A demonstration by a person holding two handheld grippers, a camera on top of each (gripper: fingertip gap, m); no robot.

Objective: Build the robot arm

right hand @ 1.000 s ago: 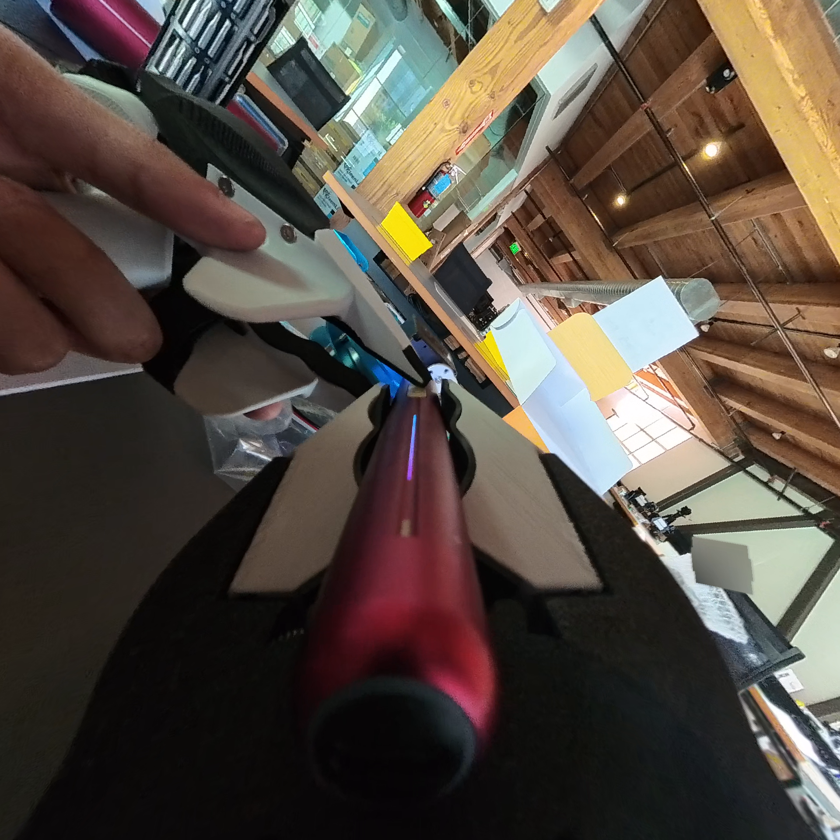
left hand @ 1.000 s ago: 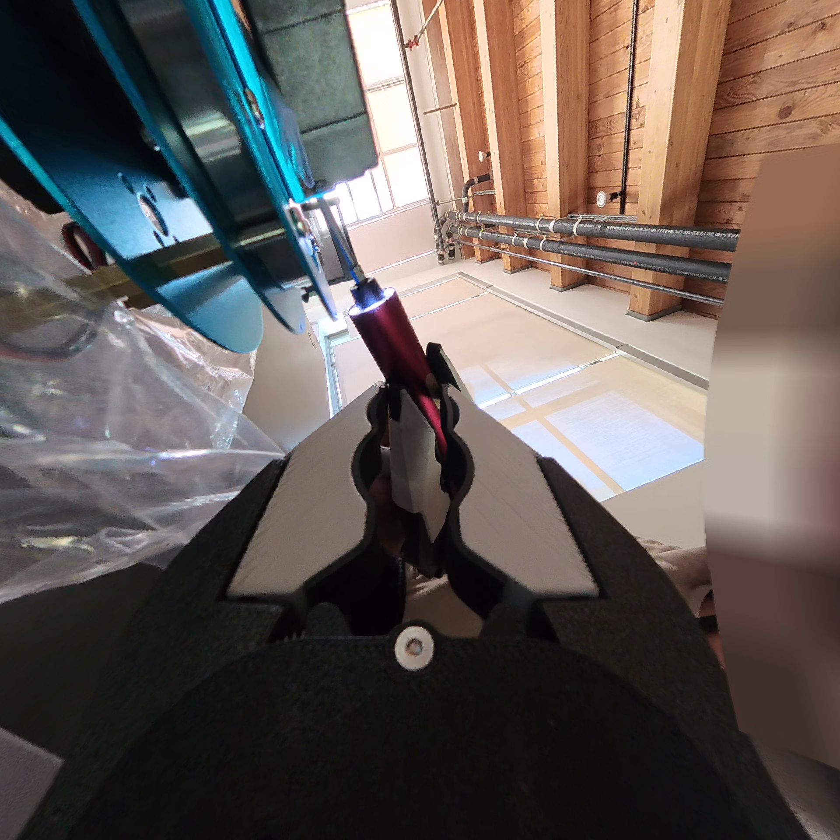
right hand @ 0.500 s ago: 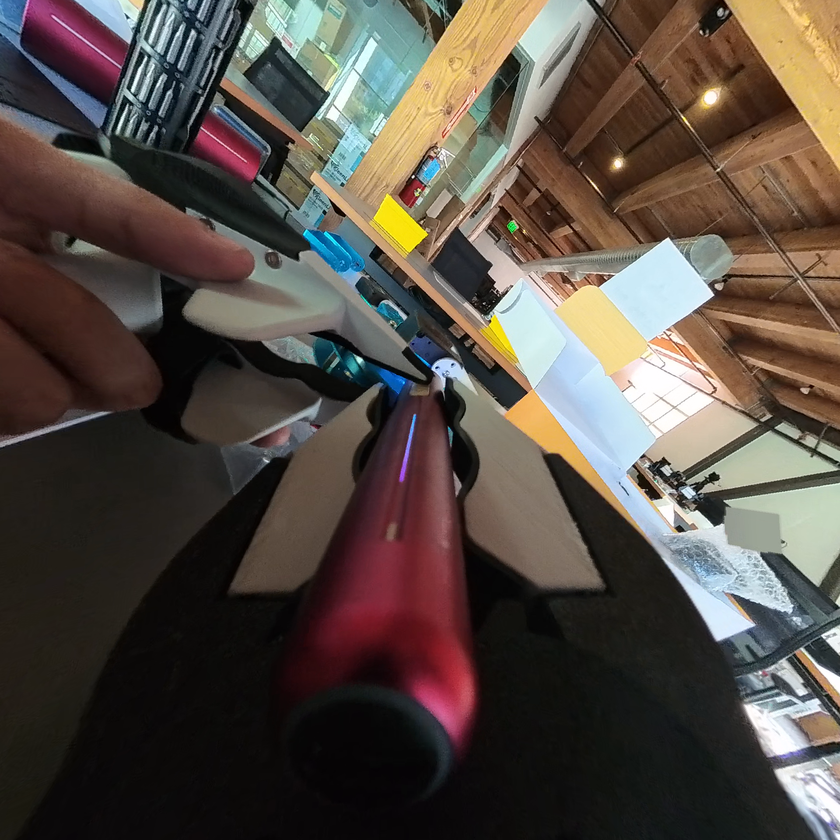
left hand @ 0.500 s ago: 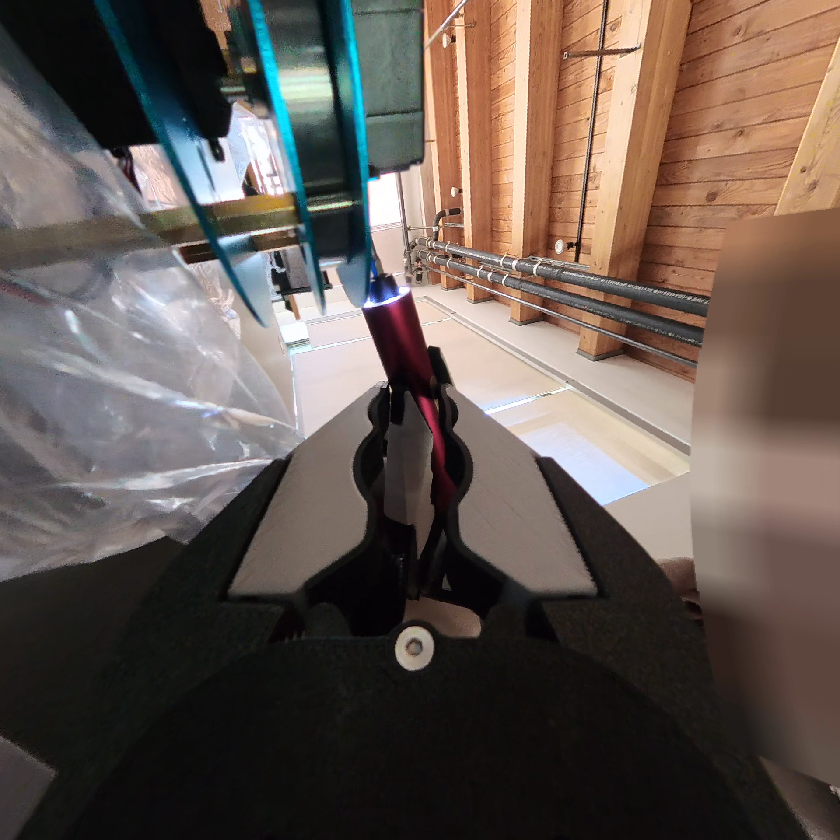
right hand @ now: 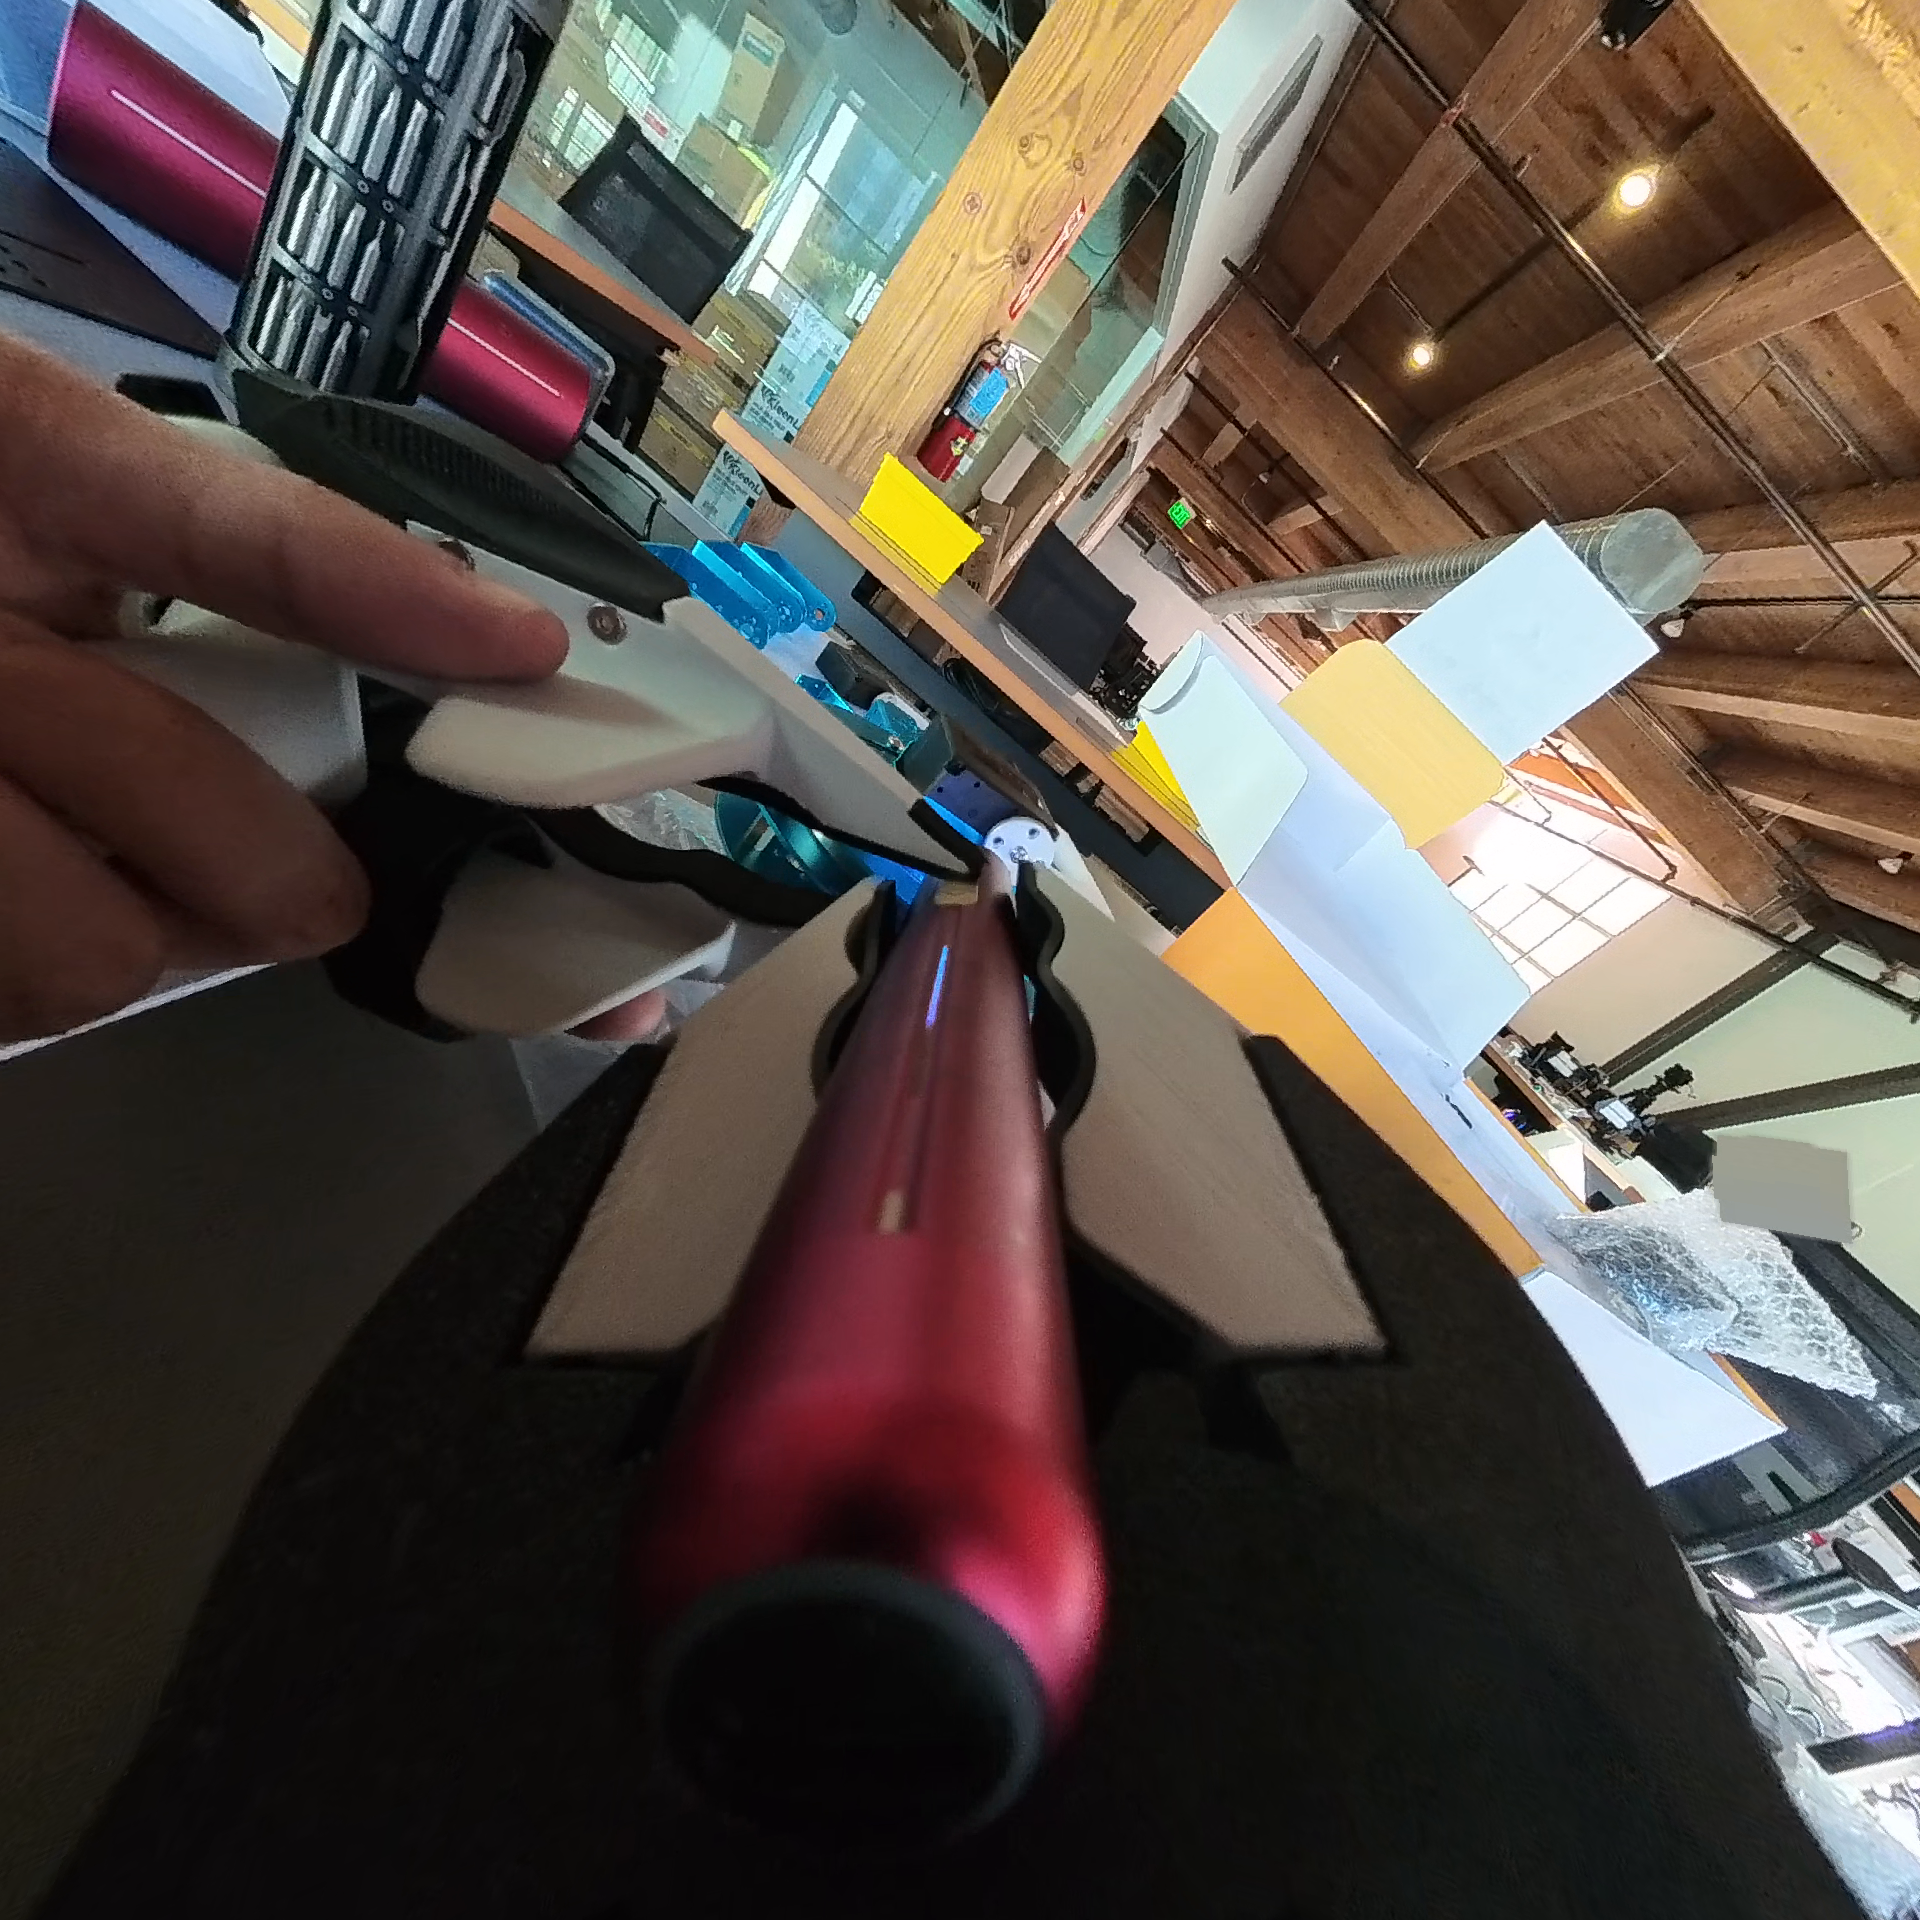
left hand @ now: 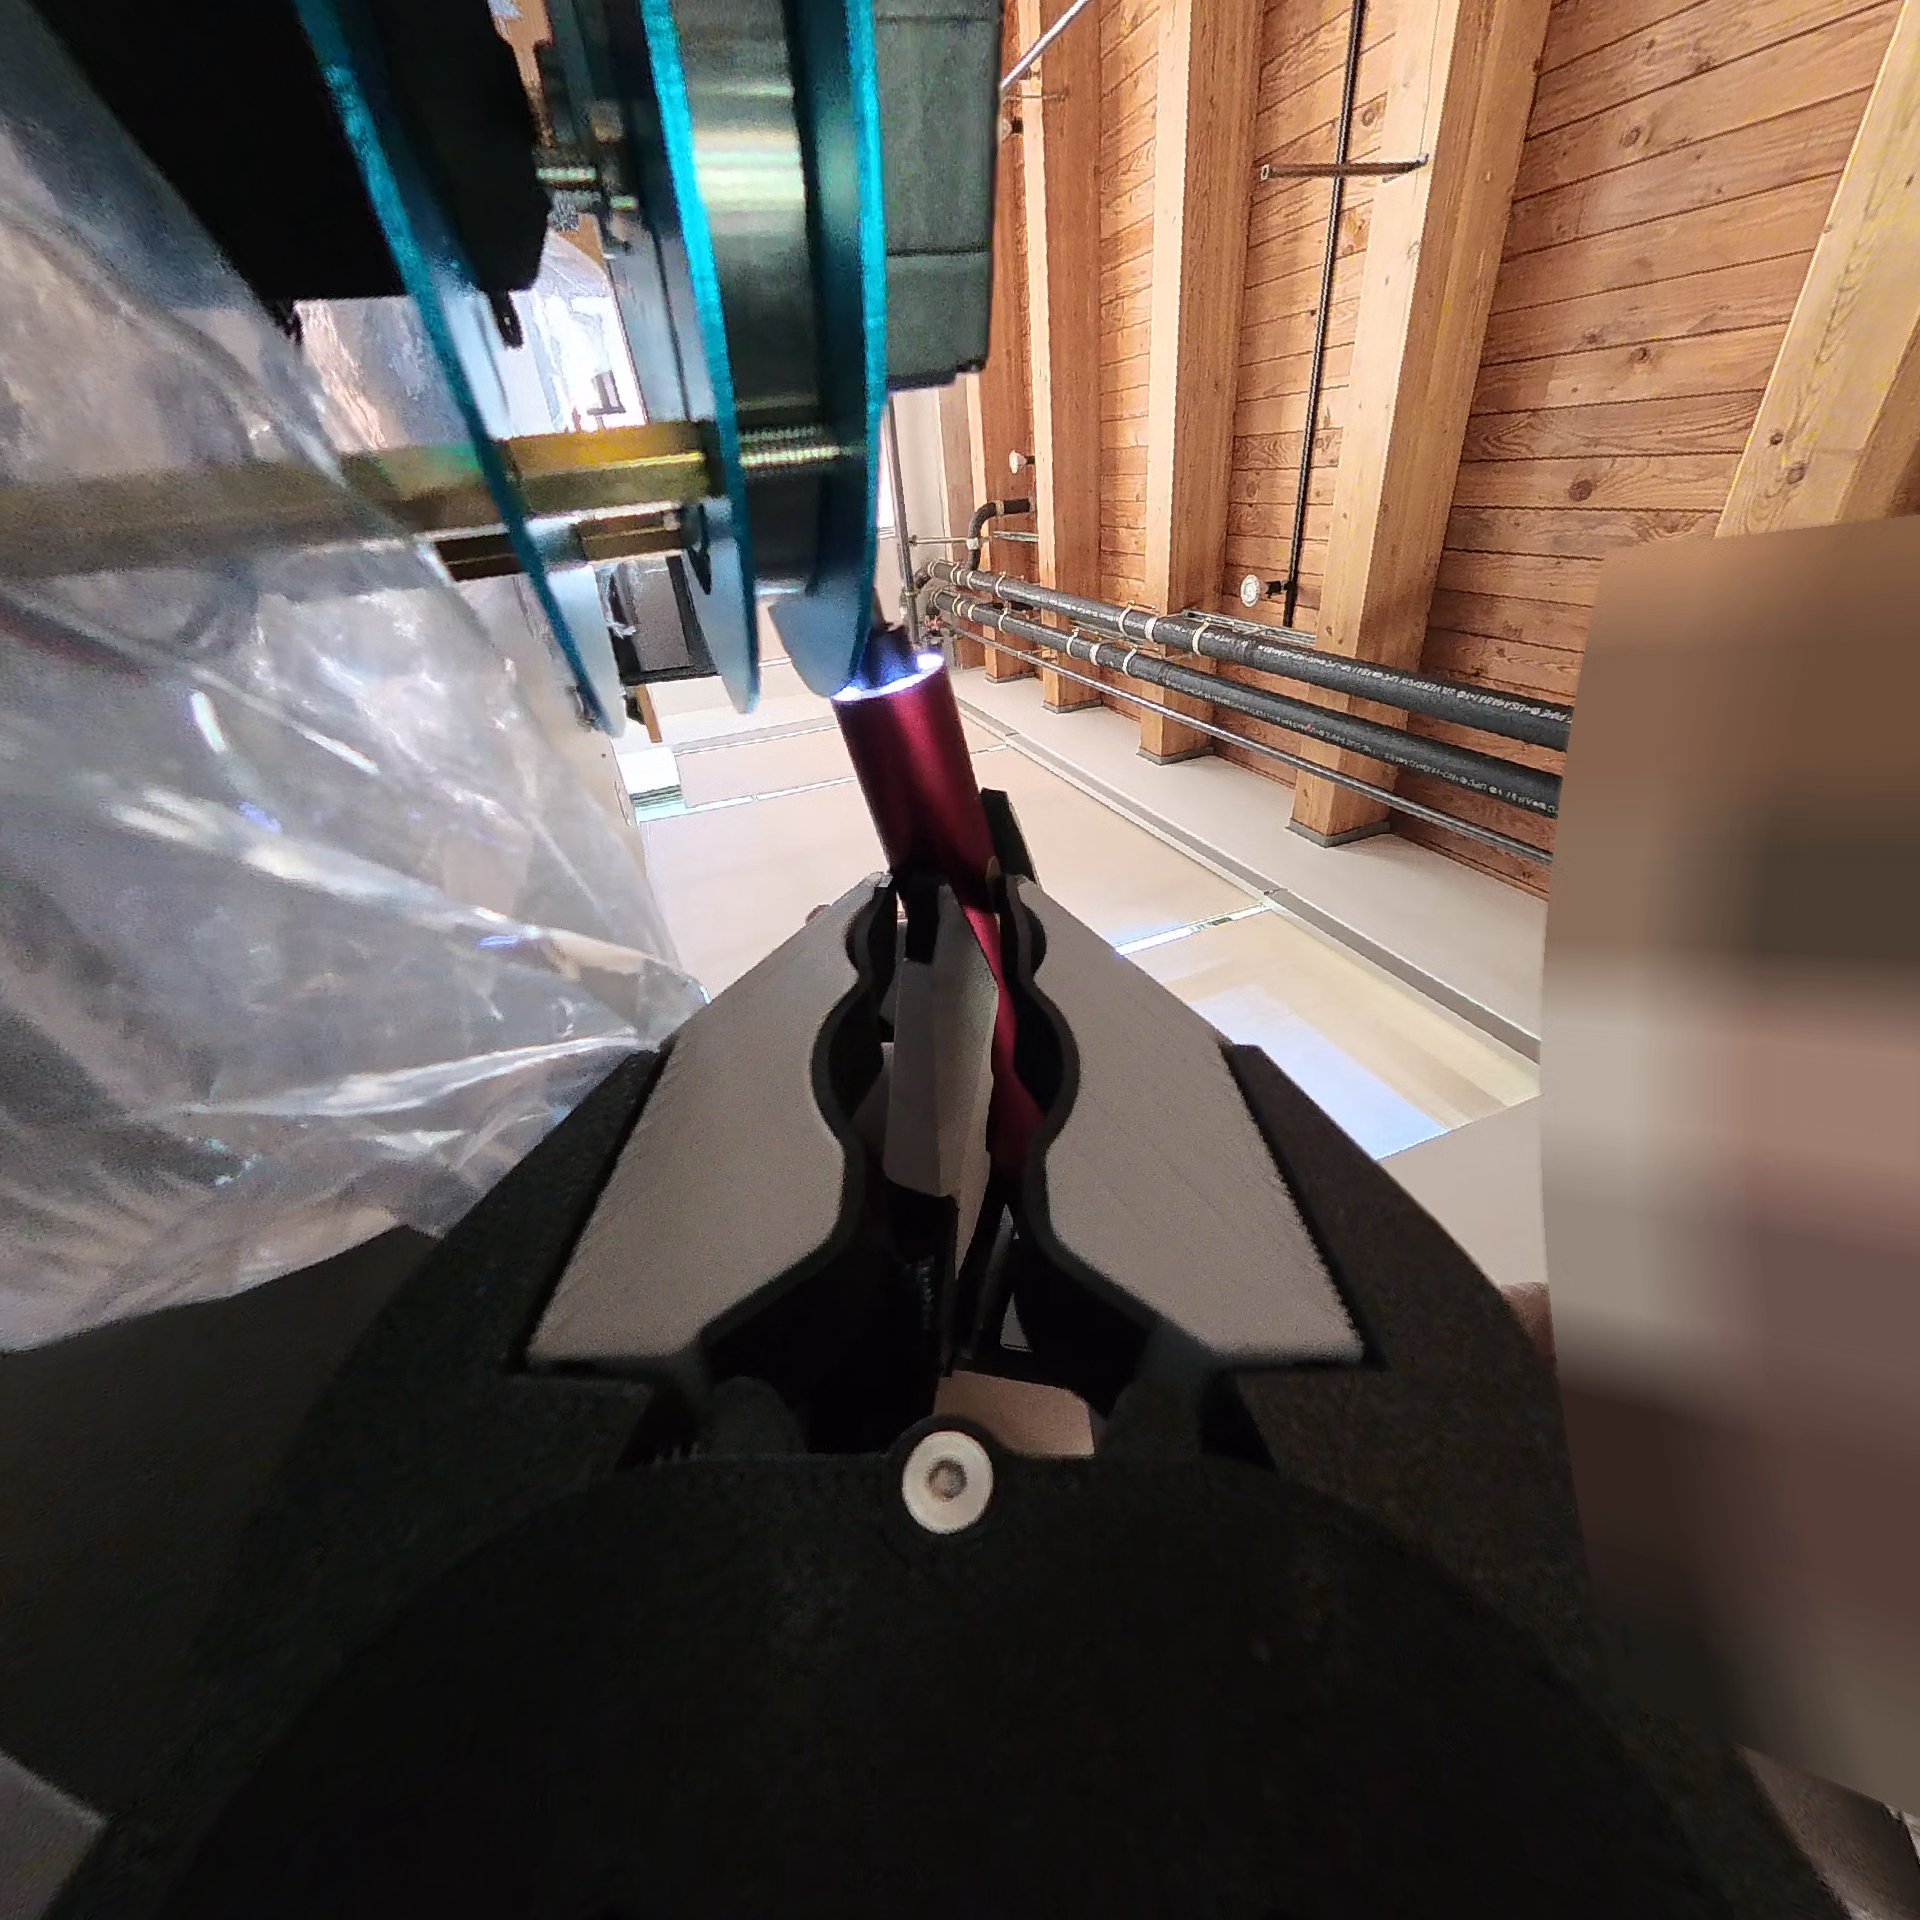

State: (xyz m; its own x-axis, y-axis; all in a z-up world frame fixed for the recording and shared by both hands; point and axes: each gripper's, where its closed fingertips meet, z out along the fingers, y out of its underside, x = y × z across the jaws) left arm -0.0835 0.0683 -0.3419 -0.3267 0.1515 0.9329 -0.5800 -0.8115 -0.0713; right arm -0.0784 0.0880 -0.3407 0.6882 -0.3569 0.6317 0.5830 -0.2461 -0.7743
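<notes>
Overhead, a teal anodised metal assembly of thin plates and black blocks [left hand: 727, 312] hangs close above the left gripper [left hand: 940, 914], its lower plate edges just beyond the fingertips. The left jaws stand nearly together; seen through their gap are the right gripper's white finger and the tool it carries, and I cannot tell whether the left jaws clamp anything.

The right gripper [right hand: 951, 883] has its jaws clenched on a slim dark-red metal cylinder tool with a glowing tip [right hand: 914, 1247], which runs lengthwise between the fingers. In the left wrist view the tool's lit end [left hand: 904, 717] meets the lowest teal plate edge; no gap shows between them.

A crumpled clear plastic bag [left hand: 260, 883] crowds the left side, close beside the left finger. To the right the room lies open toward a timber wall with grey pipes [left hand: 1299, 665].

From the right wrist view, a person's hand [right hand: 177, 727] grips the left gripper's white and black body [right hand: 582, 707], which crosses just ahead of the right fingertips. Behind it on the bench [right hand: 135, 332] stand a black cylindrical rack of silver bits [right hand: 353, 197] and a dark-red case [right hand: 166, 166]. Farther off sits a yellow bin [right hand: 914, 514].
</notes>
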